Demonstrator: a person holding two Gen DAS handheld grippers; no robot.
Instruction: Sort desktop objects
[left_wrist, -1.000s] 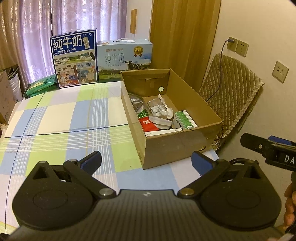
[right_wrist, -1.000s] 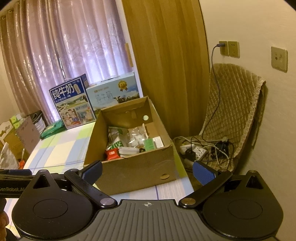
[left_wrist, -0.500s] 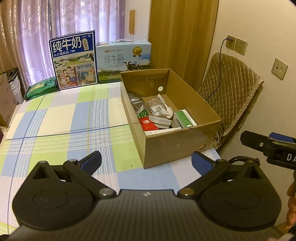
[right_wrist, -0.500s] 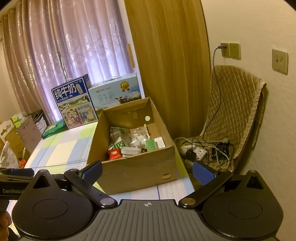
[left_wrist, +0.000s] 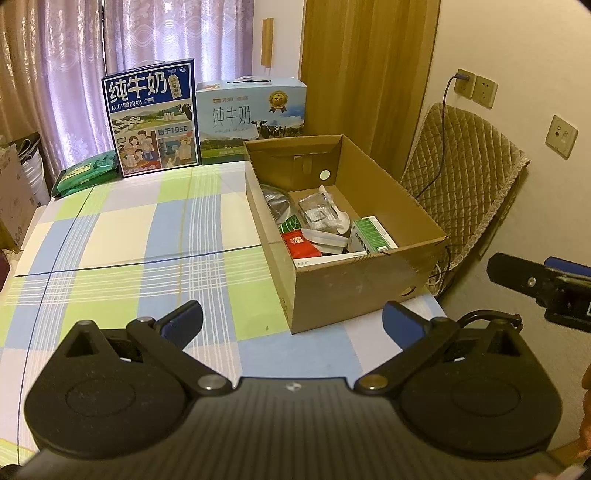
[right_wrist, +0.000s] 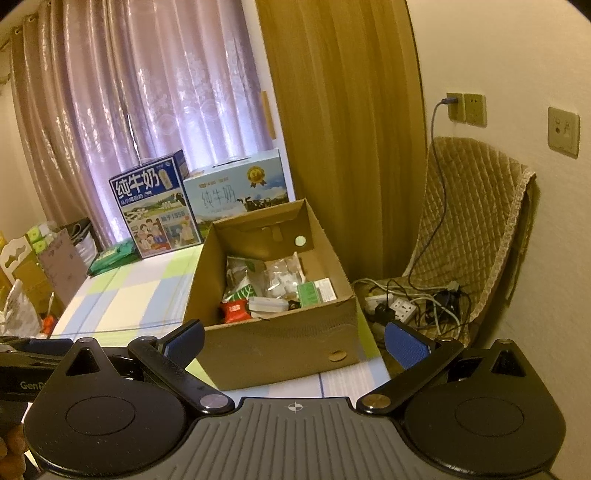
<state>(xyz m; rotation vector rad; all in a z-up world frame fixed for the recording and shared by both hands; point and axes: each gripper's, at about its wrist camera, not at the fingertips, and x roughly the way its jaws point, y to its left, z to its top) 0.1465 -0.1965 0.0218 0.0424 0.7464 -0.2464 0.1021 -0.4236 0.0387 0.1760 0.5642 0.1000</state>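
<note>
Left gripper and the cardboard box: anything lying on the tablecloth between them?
Nothing: the left wrist view shows only bare checked tablecloth between the open left gripper and the cardboard box.

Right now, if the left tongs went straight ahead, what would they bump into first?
Probably the cardboard box: the open left tongs point at its near wall, with only bare tablecloth between. Depth is hard to judge.

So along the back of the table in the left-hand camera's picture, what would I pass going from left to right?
Green packet → dark blue milk carton → light blue milk carton → open cardboard box → quilted chair cover beside the table.
</note>
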